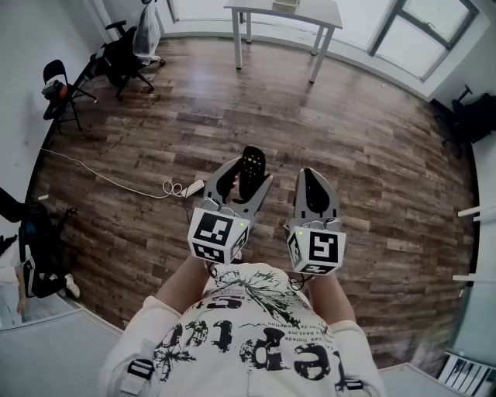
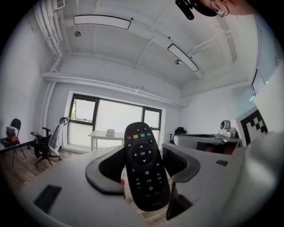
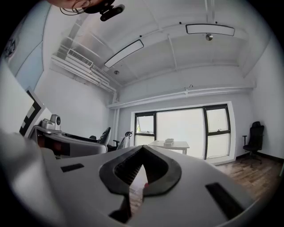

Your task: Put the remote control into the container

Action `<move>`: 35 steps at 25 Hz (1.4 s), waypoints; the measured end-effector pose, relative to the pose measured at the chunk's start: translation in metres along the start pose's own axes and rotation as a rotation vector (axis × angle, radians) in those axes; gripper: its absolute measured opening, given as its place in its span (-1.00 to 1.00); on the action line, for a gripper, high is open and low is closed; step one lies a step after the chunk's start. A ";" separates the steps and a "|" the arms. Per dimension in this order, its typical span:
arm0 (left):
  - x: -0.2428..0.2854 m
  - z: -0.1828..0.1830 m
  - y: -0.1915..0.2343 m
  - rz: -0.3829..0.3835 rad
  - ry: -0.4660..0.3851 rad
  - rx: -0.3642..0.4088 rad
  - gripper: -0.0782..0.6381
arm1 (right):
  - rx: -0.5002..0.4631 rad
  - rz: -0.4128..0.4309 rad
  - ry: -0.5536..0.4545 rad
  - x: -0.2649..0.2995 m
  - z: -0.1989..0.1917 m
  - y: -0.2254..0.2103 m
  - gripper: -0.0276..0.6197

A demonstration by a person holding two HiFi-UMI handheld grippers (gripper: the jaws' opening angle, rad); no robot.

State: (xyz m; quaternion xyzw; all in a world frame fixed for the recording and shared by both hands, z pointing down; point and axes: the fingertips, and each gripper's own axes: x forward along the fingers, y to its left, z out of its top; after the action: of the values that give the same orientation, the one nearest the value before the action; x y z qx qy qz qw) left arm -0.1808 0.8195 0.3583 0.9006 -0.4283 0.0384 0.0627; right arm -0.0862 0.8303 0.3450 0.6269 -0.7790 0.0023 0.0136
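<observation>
The black remote control (image 1: 251, 170) stands between the jaws of my left gripper (image 1: 248, 177), held in the air above the wooden floor. In the left gripper view the remote control (image 2: 143, 155) shows its button face, top end up, with both dark pads against its sides; my left gripper (image 2: 144, 170) is shut on it. My right gripper (image 1: 312, 177) hangs beside it to the right, jaws together and empty. In the right gripper view its tips (image 3: 142, 148) meet with nothing between them. No container is in any view.
A white table (image 1: 287, 12) stands far ahead by the windows. Black office chairs (image 1: 128, 50) are at the far left, another chair (image 1: 474, 116) at the right. A white cable with a power strip (image 1: 184, 188) lies on the floor just left of the grippers.
</observation>
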 end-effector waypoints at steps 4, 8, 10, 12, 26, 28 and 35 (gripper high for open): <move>0.001 0.000 0.011 -0.009 -0.001 -0.007 -0.02 | 0.005 -0.003 0.008 0.008 -0.003 0.007 -0.91; 0.002 0.004 0.022 -0.024 -0.005 -0.016 -0.02 | 0.021 -0.012 0.019 0.016 -0.006 0.012 -0.91; 0.002 0.004 0.028 -0.034 -0.007 -0.020 -0.02 | 0.035 -0.023 0.019 0.019 -0.008 0.014 -0.91; 0.003 0.004 0.036 -0.043 -0.008 -0.025 -0.02 | 0.043 -0.032 0.022 0.025 -0.010 0.017 -0.91; 0.003 -0.011 0.100 -0.115 0.024 -0.044 -0.02 | 0.001 -0.102 0.058 0.069 -0.025 0.055 -0.91; 0.008 -0.011 0.107 -0.108 0.026 -0.050 -0.02 | -0.004 -0.099 0.072 0.078 -0.029 0.054 -0.91; 0.044 -0.015 0.119 -0.055 0.043 -0.055 -0.02 | 0.018 -0.074 0.082 0.114 -0.041 0.019 -0.91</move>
State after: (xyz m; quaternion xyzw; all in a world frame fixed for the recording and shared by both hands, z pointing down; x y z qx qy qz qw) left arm -0.2452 0.7134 0.3881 0.9090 -0.4027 0.0443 0.0980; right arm -0.1281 0.7239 0.3895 0.6546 -0.7541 0.0346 0.0399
